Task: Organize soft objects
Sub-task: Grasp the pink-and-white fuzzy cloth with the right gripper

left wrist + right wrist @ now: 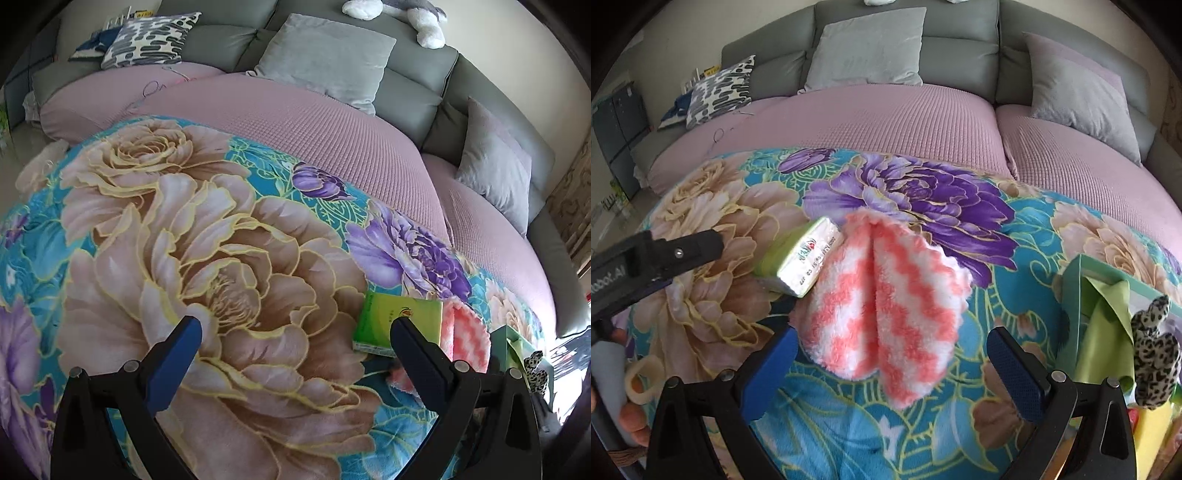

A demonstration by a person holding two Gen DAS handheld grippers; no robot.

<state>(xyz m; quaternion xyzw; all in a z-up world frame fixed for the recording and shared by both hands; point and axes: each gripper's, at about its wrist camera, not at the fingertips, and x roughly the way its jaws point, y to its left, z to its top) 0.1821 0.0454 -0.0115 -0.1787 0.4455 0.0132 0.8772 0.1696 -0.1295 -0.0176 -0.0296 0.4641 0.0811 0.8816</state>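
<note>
Right gripper spread wide, nothing held, poised over folded pink-and-white towel on floral blanket; left gripper likewise wide, empty; tissue pack touching towel; green box nearby

A floral-printed fleece blanket fills the lower half of the right wrist frame, spread over a pink waffle-textured sofa cover that lies behind it. At frame centre a pink-and-white zigzag fluffy towel lies folded on the blanket. A green plastic-wrapped tissue pack sits just left of the towel, touching it. At the right edge stands a green open box, with a leopard-print plush toy in it. Three grey cushions lean against the grey sofa backrest along the top.
</note>
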